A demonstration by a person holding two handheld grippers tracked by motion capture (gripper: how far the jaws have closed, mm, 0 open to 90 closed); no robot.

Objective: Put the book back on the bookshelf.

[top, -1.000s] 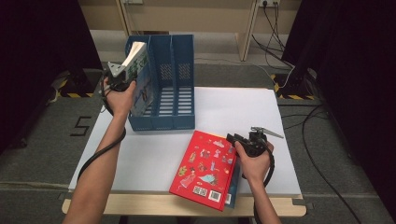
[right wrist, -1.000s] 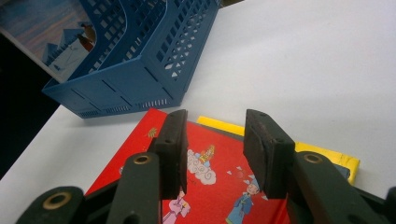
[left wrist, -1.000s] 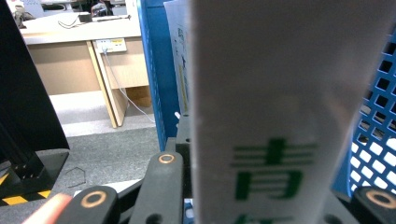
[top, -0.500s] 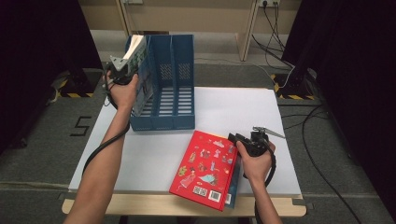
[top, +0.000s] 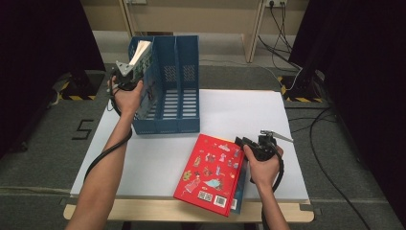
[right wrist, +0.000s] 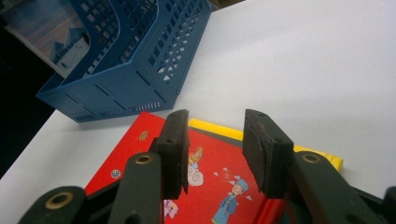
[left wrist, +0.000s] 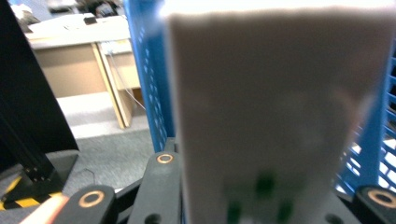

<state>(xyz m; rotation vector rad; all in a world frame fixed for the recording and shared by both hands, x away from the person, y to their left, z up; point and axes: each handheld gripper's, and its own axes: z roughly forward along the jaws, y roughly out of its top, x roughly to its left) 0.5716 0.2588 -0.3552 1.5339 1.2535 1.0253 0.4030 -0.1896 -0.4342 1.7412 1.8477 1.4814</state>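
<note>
— White table (top: 239, 115), dark room. Where's the book (top: 141, 60)?

— Pinched in the left gripper (top: 125, 76), upright over the blue file rack's (top: 178, 96) leftmost slot, directly below.

— And the right gripper (top: 245, 143)?

— Spread, empty, over the red book (top: 210, 173).

- Grey carpet floor (top: 43, 158) surrounds the white surface (top: 239, 115).
- Black curtains (top: 354, 57) hang at both sides.
- Cables (top: 287, 28) trail beyond the far edge.
- Beige furniture (top: 206, 14) stands behind.

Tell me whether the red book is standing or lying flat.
Lying flat. The red book rests cover-up on the table, atop another book, beside the right hand-held gripper.
</note>
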